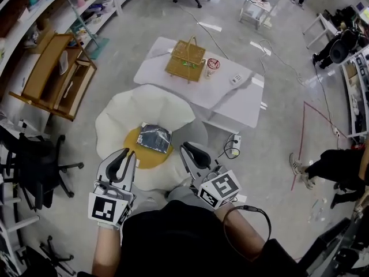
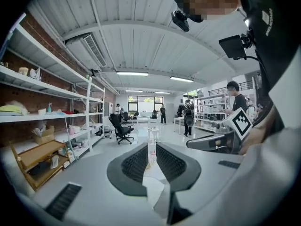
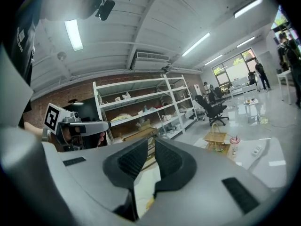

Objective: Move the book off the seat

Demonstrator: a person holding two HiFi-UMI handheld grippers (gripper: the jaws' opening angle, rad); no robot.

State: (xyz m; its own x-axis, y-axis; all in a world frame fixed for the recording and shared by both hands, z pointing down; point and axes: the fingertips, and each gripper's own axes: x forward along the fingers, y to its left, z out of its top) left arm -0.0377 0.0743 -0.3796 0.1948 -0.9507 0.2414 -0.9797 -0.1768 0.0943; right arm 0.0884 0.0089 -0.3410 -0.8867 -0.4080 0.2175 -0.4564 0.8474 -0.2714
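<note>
A dark book lies flat on the yellow cushion of a white petal-shaped seat. Both grippers hover just short of the seat's near edge, clear of the book. My left gripper points at the cushion's near left side; its jaws stand a narrow gap apart with nothing between them. To the book's near right, my right gripper is shut and empty. The book does not show in either gripper view.
Behind the seat stands a low white table with a wicker basket, a cup and a remote. A power strip lies on the floor at the right. A wooden rack and a black office chair stand left.
</note>
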